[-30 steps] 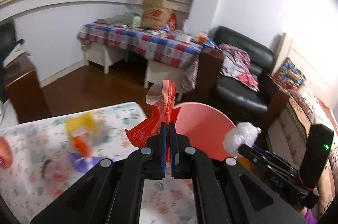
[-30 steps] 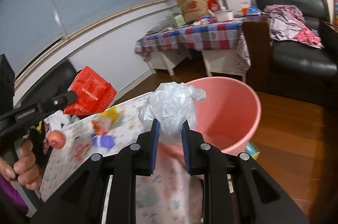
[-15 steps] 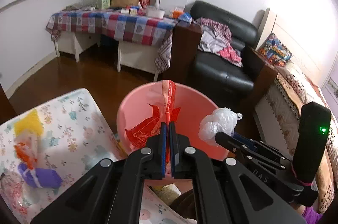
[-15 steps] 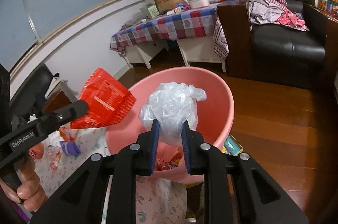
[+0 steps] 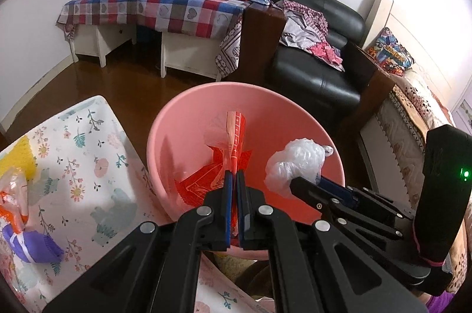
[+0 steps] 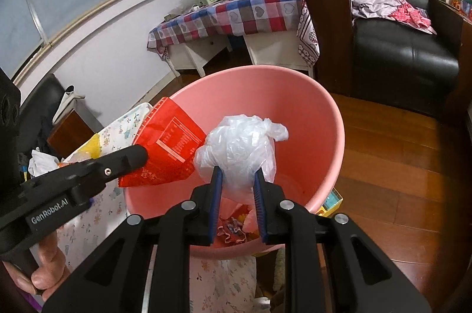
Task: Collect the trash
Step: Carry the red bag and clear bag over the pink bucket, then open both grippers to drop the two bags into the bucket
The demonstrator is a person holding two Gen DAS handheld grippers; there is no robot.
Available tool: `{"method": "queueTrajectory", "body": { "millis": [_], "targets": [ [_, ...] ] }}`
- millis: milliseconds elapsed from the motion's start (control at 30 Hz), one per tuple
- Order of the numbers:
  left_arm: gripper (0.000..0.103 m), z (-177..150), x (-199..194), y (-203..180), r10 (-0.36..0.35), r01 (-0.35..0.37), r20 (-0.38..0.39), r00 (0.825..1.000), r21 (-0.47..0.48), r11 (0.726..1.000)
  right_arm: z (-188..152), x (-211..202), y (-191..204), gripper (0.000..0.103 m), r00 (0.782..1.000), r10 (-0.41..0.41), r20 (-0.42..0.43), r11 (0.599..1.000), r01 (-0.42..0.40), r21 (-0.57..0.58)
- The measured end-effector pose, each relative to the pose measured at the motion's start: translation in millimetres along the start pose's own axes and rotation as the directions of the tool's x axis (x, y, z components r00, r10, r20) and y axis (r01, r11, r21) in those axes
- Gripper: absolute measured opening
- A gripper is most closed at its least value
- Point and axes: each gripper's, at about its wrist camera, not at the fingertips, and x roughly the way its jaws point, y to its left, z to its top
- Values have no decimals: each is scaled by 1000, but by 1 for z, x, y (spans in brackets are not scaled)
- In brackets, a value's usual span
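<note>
Both hand-held grippers are hovering over the bin (image 6: 330,118), left (image 5: 233,180) pinching a wrapper (image 6: 168,147), right (image 6: 236,180) clamping a bag (image 6: 239,147); next, both should release.

Both wrist cameras are looking forward and down along their fingers, hovering close above the pink bucket (image 5: 183,118) (image 6: 330,118). Each is catching the other gripper beside it, and both are sharing the checkered table (image 5: 153,9) (image 6: 236,15) and black sofa (image 5: 312,77) (image 6: 407,47) beyond.
</note>
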Motion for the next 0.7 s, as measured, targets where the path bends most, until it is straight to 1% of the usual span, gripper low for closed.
{"method": "queueTrajectory", "body": {
  "millis": [233, 367, 400, 467, 500, 533, 600, 700],
  "targets": [
    [2, -3, 7, 2, -2, 2, -21, 1000, -9, 1000, -2, 1, 4, 23, 1000, -18, 0, 999, 18, -35],
    [6, -4, 6, 5, -3, 3, -23, 1000, -22, 1000, -2, -1, 6, 30, 1000, -18, -1, 999, 18, -40],
    [8, -4, 4, 5, -3, 3, -19, 1000, -23, 1000, -3, -1, 6, 31, 1000, -20, -1, 999, 20, -41],
    [16, -5, 0, 6, -8, 7, -9, 1000, -23, 1000, -4, -3, 6, 33, 1000, -23, -3, 999, 23, -36],
    [26, -5, -3, 5, -6, 6, -2, 1000, -22, 1000, -4, -3, 6, 34, 1000, -22, -4, 999, 22, -33],
    [33, -6, -7, 5, -5, 5, 6, 1000, -21, 1000, -4, -4, 6, 35, 1000, -22, -6, 999, 22, -29],
    [33, -6, -15, 4, -4, 5, 30, 1000, -18, 1000, -5, -7, 6, 36, 1000, -21, -4, 1000, 21, -23],
    [35, -6, -24, 3, -11, 12, 42, 999, -18, 1000, -6, -13, 9, 36, 1000, -16, 3, 1000, 16, -27]
  ]
}}
